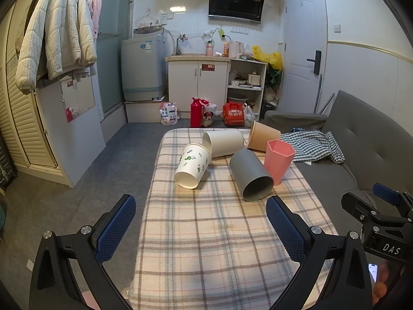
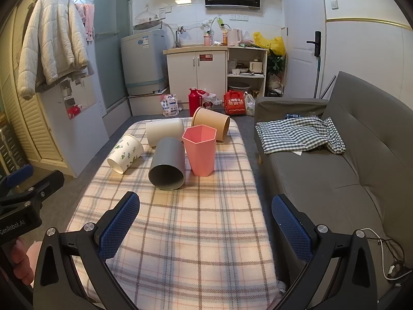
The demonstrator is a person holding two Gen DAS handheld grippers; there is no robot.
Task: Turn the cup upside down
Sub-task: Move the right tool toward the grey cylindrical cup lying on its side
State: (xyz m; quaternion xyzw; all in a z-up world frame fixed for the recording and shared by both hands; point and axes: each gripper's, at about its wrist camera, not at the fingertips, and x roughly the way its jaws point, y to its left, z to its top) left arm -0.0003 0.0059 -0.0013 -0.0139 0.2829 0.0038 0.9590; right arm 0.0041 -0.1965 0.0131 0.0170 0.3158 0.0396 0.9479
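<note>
So both my grippers, left (image 1: 201,222) and right (image 2: 206,221), hang with jaws wide apart, "DAS" and "GenRobot.AI" printed on them; pink cup (image 2: 200,149) upright among four tipped ones.

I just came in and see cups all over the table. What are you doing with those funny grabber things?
A person holds two grabbers, and both the left gripper and right gripper are open and empty over the checked tablecloth. Nothing is being held. The pink cup stands upright. The grey cup, leaf-patterned cup, white cup and tan cup lie on their sides.
</note>
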